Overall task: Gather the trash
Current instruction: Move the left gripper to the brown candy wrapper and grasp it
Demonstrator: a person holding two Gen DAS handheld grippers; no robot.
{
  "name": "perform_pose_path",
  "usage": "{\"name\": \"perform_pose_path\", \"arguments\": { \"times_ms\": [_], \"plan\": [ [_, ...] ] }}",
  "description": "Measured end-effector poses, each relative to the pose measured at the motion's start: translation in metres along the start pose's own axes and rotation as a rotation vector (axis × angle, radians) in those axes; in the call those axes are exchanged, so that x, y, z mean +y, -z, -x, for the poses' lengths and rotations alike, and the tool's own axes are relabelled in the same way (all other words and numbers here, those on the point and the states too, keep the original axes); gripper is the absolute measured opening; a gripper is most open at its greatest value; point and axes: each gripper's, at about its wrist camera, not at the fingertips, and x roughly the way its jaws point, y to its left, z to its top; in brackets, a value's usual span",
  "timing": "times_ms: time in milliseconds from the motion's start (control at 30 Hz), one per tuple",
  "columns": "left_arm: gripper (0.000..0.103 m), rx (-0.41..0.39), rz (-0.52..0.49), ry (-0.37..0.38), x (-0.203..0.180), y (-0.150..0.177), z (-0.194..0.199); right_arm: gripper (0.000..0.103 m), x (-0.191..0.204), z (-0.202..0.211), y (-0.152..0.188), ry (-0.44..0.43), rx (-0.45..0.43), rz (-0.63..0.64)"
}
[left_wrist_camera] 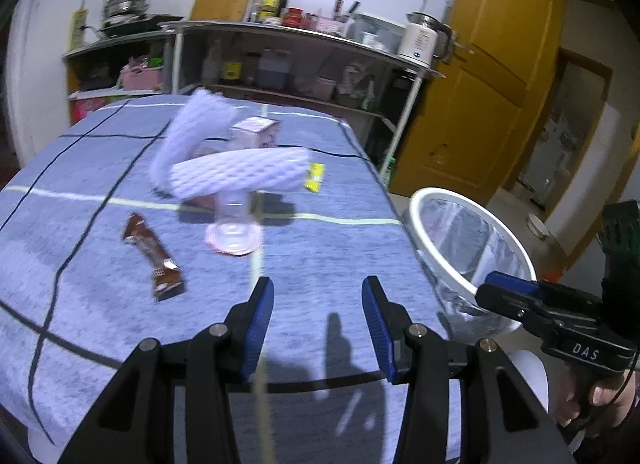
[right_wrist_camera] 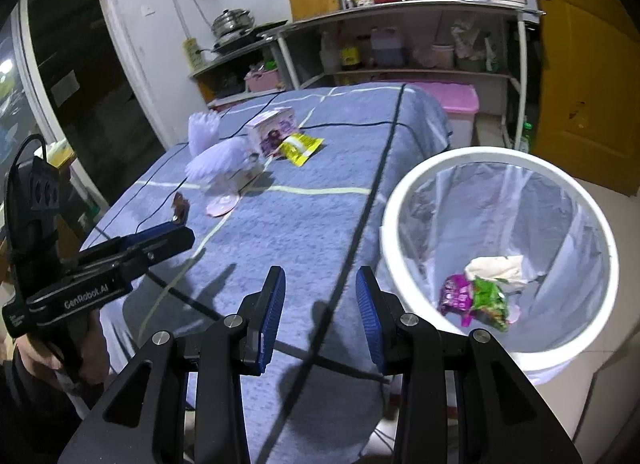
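Left claw hangs low over the blue cloth at bottom centre of its view, jaws apart, nothing held. Right claw likewise gaping and empty, lower centre of its view, beside the bin at right.

Bin already holds some wrappers and a crumpled tissue.

Trash left on the cloth: brown wrapper, left of centre; foam nets draped over an upturned cup, mid-frame; small carton behind; yellow sachet to the right.

Brown wrapper lies ahead and to the left of the left claw, long axis slanting from upper left to lower right. Left claw is clearly the nearer one; right claw sits well apart from it, on the bin side. Likely pick for the left; jaws would want turning across that slant.
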Motion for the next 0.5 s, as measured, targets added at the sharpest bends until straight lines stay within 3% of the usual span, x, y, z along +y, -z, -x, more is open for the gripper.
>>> {"name": "perform_pose_path", "arguments": {
  "times_ms": [133,300,500],
  "plan": [
    [0.048,-0.004,0.056,-0.041,0.023,0.0,0.003,0.038,0.009,-0.006,-0.003,-0.012,0.009,0.02],
    [0.057,-0.022,0.115,-0.111,0.049,-0.005,0.005,0.038,0.021,-0.013,-0.009,-0.026,0.01,0.043],
    [0.058,-0.017,0.16,-0.168,0.069,-0.007,-0.003,0.038,0.033,-0.024,-0.019,-0.044,0.012,0.068]
  ]
}}
